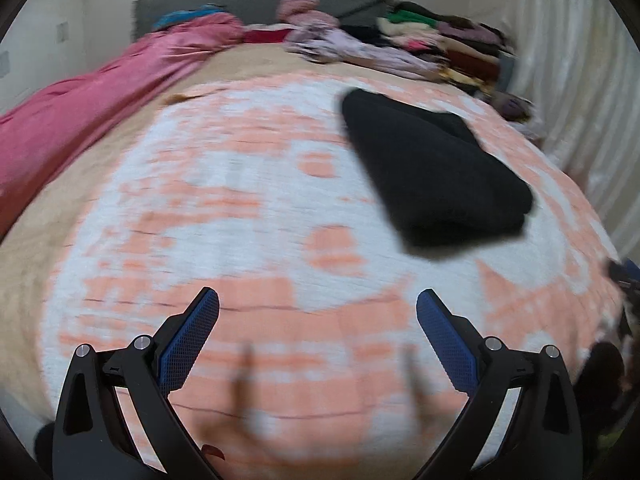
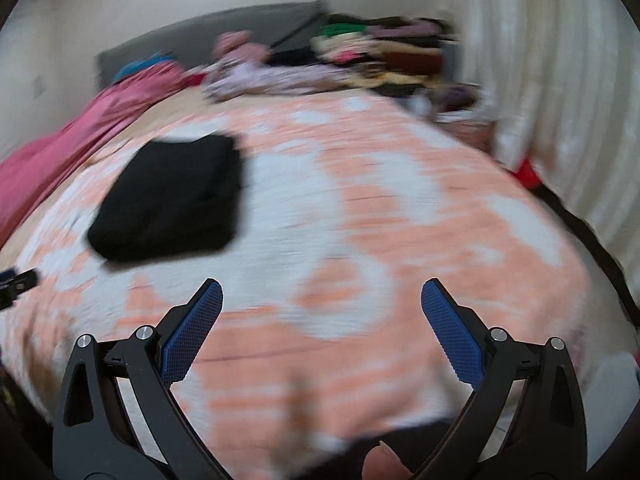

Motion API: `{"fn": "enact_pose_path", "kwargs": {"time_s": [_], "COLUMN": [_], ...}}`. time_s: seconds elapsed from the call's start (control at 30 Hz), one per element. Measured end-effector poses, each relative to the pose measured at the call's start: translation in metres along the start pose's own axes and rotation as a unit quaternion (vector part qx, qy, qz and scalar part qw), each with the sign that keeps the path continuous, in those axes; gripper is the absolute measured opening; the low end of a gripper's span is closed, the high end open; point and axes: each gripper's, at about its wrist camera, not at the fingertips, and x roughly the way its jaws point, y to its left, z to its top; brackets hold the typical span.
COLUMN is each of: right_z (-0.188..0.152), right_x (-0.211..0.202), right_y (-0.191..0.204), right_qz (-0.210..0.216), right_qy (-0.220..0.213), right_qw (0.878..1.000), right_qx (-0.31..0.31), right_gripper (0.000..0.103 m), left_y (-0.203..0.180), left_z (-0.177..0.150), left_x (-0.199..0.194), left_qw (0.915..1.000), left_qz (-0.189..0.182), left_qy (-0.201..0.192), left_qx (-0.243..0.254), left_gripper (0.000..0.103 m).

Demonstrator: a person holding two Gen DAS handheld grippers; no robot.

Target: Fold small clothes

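Note:
A black folded garment (image 1: 432,168) lies flat on the orange and white bedspread (image 1: 248,208). It also shows in the right wrist view (image 2: 172,196), to the left. My left gripper (image 1: 318,300) is open and empty above the bedspread, short of the garment and to its left. My right gripper (image 2: 322,288) is open and empty above the bedspread (image 2: 400,220), to the right of the garment. The other gripper's tip (image 2: 16,280) shows at the left edge of the right wrist view. Both views are blurred.
A pink blanket (image 1: 80,112) lies along the left side of the bed. A pile of mixed clothes (image 1: 440,44) sits at the far right by the grey headboard (image 1: 256,0). A white curtain (image 1: 580,80) hangs on the right.

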Motion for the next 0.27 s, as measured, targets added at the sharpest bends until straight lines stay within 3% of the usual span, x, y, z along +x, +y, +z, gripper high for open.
{"fn": "enact_pose_path", "kwargs": {"time_s": [0.1,0.17,0.2,0.27], "right_z": [-0.011,-0.031,-0.043,-0.077], "right_x": [-0.018,-0.027,-0.031,-0.041], "right_y": [-0.073,-0.143,-0.174,-0.248], "right_qz": [-0.068,-0.147,-0.187,-0.277], "right_qy": [-0.008,0.006,0.016,0.052], "right_qw": [0.996,0.984,0.976,0.946], "right_qx": [0.054,0.097,0.115,0.16], "right_gripper": [0.094,0.094,0.094,0.094], "left_y": [0.06,0.113,0.138,0.198], "left_z": [0.014,0.022,0.025,0.027], "left_x": [0.006,0.017,0.022,0.034], "left_qw": [0.9981,0.9938,0.9907,0.9806], "left_qz": [0.042,0.074,0.094,0.146], "left_qy": [0.001,0.016,0.025,0.046], "left_qx": [-0.046,-0.081,-0.095,-0.122], "left_gripper": [0.099,0.099,0.099,0.099]}}
